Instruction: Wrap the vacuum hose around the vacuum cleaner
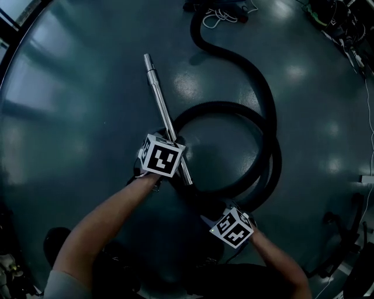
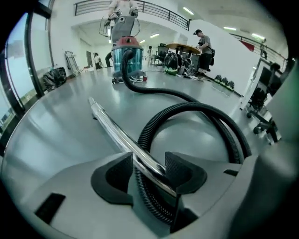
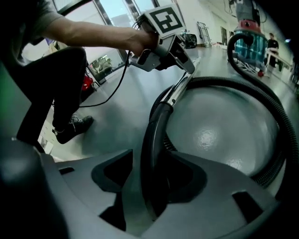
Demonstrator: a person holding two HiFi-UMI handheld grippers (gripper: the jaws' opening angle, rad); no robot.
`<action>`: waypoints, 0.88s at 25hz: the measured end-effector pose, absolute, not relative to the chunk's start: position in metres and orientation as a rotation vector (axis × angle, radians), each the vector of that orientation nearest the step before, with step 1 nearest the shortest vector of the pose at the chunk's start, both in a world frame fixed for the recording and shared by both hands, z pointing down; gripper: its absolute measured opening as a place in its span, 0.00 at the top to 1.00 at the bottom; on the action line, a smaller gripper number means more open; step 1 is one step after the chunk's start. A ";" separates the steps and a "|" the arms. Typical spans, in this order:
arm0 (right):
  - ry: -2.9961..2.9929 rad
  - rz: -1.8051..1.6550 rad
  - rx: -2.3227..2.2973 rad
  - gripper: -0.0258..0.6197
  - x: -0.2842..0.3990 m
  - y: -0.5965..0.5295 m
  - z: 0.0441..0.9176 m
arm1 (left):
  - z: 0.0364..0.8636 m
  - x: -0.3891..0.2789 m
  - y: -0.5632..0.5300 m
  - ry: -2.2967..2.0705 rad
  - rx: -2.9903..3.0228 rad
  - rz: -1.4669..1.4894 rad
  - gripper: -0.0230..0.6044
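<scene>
stage: early. none of the hose (image 1: pixel 266 105) is round the vacuum cleaner (image 2: pixel 126 53) yet, so judging from how things lie, all the wrapping is still to do.
vacuum cleaner: it stands upright on the floor (image 1: pixel 76 117), well apart from the person, at the far end of the hose.
hose: it runs from the vacuum cleaner in a long curve, then makes one loose loop on the floor just in front of the person.
metal tube (image 1: pixel 159 96): it is joined to the hose by a curved handle (image 3: pixel 154 135), and its far tip points away across the floor.
left gripper (image 2: pixel 148 170): its jaws stand apart with the metal tube running between them. a gap shows beside the tube, so the jaws look released, not clenched.
right gripper (image 3: pixel 149 177): its jaws are also apart. the curved handle sits between them and leans to one side, with floor showing on the other side.
what is left: take hold of the tube end, carry it to the vacuum cleaner, and wind the hose round its body.
open room: the floor on the way there is wide and bare.
edges to mind: loose cords (image 1: pixel 219 17) lie at the foot of the vacuum cleaner, a chair (image 2: pixel 264 123) stands off to the right, and the loop could catch the person's shoe (image 3: pixel 72 126).
</scene>
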State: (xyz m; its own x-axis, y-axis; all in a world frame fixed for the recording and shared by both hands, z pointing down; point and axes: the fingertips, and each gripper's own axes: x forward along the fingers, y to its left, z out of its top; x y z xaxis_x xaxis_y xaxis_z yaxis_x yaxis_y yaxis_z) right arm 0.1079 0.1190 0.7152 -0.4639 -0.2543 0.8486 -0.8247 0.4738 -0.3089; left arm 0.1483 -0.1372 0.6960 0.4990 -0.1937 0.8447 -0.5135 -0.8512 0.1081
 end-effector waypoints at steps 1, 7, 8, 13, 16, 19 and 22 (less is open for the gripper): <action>-1.985 0.985 0.888 0.65 0.108 0.117 0.713 | 0.697 0.150 -0.143 -0.629 2.388 1.290 0.63; -2.096 1.094 0.935 0.65 0.113 0.095 0.702 | 0.708 0.158 -0.170 -0.773 2.314 1.353 0.63; -2.118 1.111 0.936 0.65 0.115 0.093 0.700 | 0.709 0.158 -0.172 -0.794 2.311 1.369 0.63; -2.197 1.224 0.950 0.65 0.137 0.087 0.687 | 0.714 0.159 -0.171 -0.863 2.251 1.449 0.63; -2.262 1.367 0.949 0.69 0.151 0.075 0.677 | 0.709 0.164 -0.185 -0.950 2.216 1.415 0.63; -2.259 1.373 0.918 0.79 0.155 0.059 0.681 | 0.709 0.161 -0.200 -0.973 2.230 1.360 0.63; -2.206 1.325 0.905 0.80 0.161 0.045 0.692 | 0.713 0.158 -0.224 -0.978 2.265 1.334 0.63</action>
